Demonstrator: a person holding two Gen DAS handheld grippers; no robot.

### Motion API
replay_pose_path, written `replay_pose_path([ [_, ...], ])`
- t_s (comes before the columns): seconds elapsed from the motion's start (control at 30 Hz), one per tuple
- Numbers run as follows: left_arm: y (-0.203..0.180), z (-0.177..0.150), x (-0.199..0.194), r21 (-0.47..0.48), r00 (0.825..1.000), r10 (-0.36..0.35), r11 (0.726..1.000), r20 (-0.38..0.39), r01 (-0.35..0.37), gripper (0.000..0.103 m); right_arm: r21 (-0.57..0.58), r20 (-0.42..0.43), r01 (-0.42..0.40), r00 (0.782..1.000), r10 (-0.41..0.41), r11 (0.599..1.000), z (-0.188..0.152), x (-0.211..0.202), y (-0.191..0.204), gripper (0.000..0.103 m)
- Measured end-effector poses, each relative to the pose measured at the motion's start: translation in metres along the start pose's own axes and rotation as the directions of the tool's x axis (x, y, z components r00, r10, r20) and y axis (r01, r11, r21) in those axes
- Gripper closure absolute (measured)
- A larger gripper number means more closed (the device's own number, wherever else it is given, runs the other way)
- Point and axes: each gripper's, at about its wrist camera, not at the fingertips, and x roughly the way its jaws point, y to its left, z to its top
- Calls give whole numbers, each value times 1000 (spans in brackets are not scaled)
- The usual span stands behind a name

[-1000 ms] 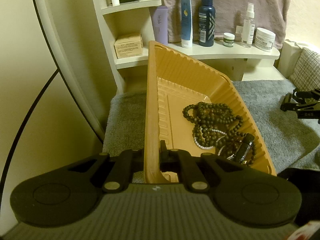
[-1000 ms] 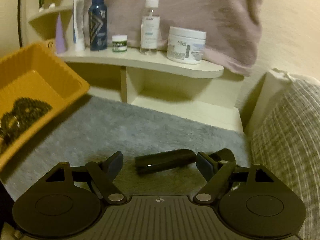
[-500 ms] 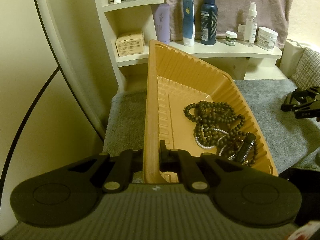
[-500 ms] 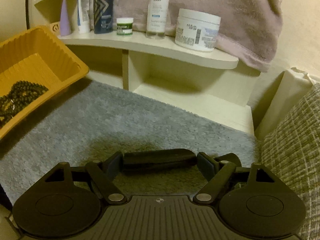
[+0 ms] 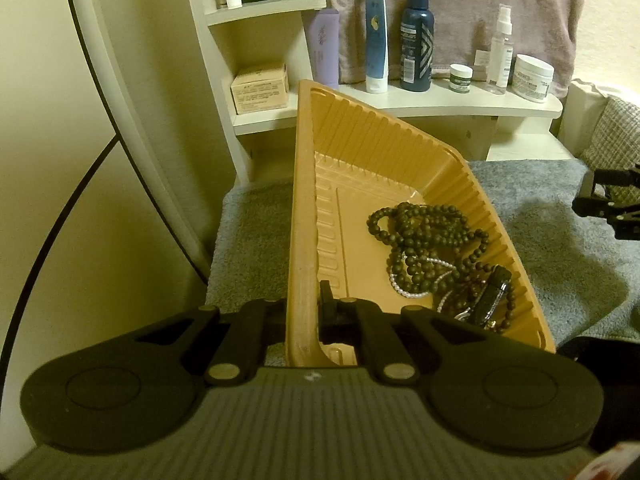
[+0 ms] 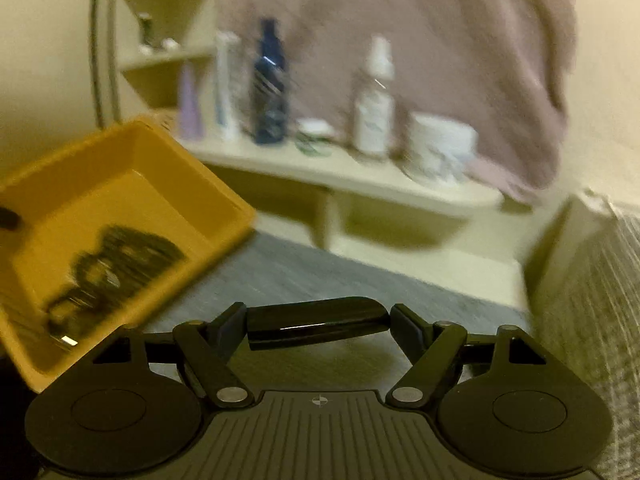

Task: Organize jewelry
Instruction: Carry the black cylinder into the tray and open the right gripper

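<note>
1. The left gripper (image 5: 303, 312) is clamped on the tray (image 5: 302, 208) rim at 6 o'clock in its view, tipping the tray, probably to offer an open mouth.
2. Dark beads (image 5: 424, 236) and a pearl strand (image 5: 416, 290) lie heaped in the tray's low corner, at 4 o'clock.
3. The right gripper (image 6: 318, 322) grips a black case (image 6: 316, 322) end to end between its pads, above the grey mat (image 6: 340, 280); the tray sits at 9 o'clock, likely the case's destination.
4. The case is glossy, elongated and rounded.

left gripper (image 5: 303, 312): clamped on the tray's near rim
tray (image 5: 304, 208): orange, tilted, above the grey surface (image 5: 560, 256)
dark beads (image 5: 424, 240): heaped in the tray's lower corner
right gripper (image 5: 612, 208): at the right edge
</note>
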Motion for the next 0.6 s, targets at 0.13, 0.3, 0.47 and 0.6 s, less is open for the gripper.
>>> replay_pose_path([
  [0.13, -1, 0, -2, 2, 1000, 0, 1000, 5, 0, 97, -13, 34, -101, 994, 101, 995, 15, -8, 31, 26],
  [0.3, -1, 0, -2, 2, 1000, -1, 1000, 6, 1, 97, -41, 37, -210, 977, 211, 977, 25, -6, 65, 26],
  [0.47, -1, 0, -2, 1, 1000, -1, 1000, 5, 1, 97, -56, 32, -254, 966, 256, 966, 27, 3, 87, 26],
  [0.6, 0, 1, -2, 0, 1000, -3, 1000, 5, 3, 97, -66, 23, -277, 960, 279, 959, 28, 9, 99, 26],
])
